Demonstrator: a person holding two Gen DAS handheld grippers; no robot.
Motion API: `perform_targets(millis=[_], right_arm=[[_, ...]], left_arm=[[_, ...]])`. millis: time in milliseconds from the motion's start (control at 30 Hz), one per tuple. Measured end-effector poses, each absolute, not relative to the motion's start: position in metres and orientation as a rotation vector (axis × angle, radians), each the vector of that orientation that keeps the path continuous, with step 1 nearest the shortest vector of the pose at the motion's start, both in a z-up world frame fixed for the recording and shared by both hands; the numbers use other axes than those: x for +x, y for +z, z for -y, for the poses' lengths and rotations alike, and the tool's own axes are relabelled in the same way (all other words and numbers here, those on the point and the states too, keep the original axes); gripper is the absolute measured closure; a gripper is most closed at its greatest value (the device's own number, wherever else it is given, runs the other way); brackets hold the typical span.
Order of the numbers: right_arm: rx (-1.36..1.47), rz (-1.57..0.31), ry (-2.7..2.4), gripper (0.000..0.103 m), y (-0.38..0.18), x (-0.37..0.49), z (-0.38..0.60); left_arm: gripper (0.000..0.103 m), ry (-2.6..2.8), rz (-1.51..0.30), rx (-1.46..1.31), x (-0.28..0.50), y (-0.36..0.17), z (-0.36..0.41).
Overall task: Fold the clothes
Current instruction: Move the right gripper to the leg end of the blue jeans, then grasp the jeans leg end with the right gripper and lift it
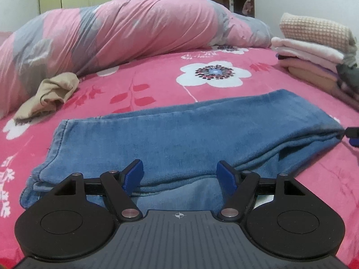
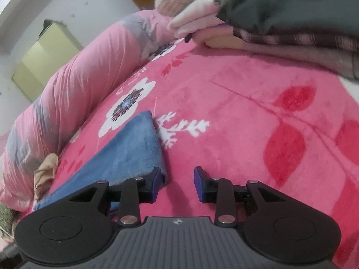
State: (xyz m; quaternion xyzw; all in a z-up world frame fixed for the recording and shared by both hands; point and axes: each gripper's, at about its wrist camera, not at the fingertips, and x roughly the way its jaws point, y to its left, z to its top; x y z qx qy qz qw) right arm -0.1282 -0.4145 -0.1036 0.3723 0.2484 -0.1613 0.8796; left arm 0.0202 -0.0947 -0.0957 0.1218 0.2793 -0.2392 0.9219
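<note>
The left gripper [image 1: 180,174] hides the near edge of the blue garment [image 1: 179,134], and the folded stack [image 1: 314,51] is cut off at right. The garment lies folded on the pink blanket [image 1: 157,85], long axis running left to right. Both grippers stand open, empty: the left over its near edge, the right gripper [image 2: 177,183] just beside its right corner.

No readable text anywhere; each gripper body [image 1: 178,215] seems to bear only a small crosshair mark
</note>
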Motion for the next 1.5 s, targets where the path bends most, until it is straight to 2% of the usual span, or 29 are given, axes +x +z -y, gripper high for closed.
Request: perform_targets(millis=[400, 667, 833, 1067, 1267, 1500], right_arm=[[0.997, -0.48, -0.249, 0.068, -0.099, -0.144, 0.424], [1.365, -0.475, -0.121, 0.067, -0.126, -0.141, 0.43], [1.409, -0.494, -0.215, 0.067, -0.135, -0.127, 0.43], [1.435, -0.501, -0.294, 0.067, -0.137, -0.116, 0.428], [1.224, -0.514, -0.375, 0.06, -0.113, -0.116, 0.443], [1.138, -0.708, -0.117, 0.06, -0.124, -0.055, 0.477]], left_arm=[[0.028, -0.521, -0.572, 0.227, 0.022, -0.098, 0.086], [0.027, -0.538, -0.583, 0.207, 0.025, -0.098, 0.084], [0.027, -0.545, -0.595, 0.198, 0.027, -0.097, 0.083], [0.027, -0.558, -0.602, 0.187, 0.03, -0.098, 0.081], [0.026, -0.571, -0.601, 0.182, 0.03, -0.099, 0.079], [0.026, -0.582, -0.599, 0.182, 0.03, -0.099, 0.078]])
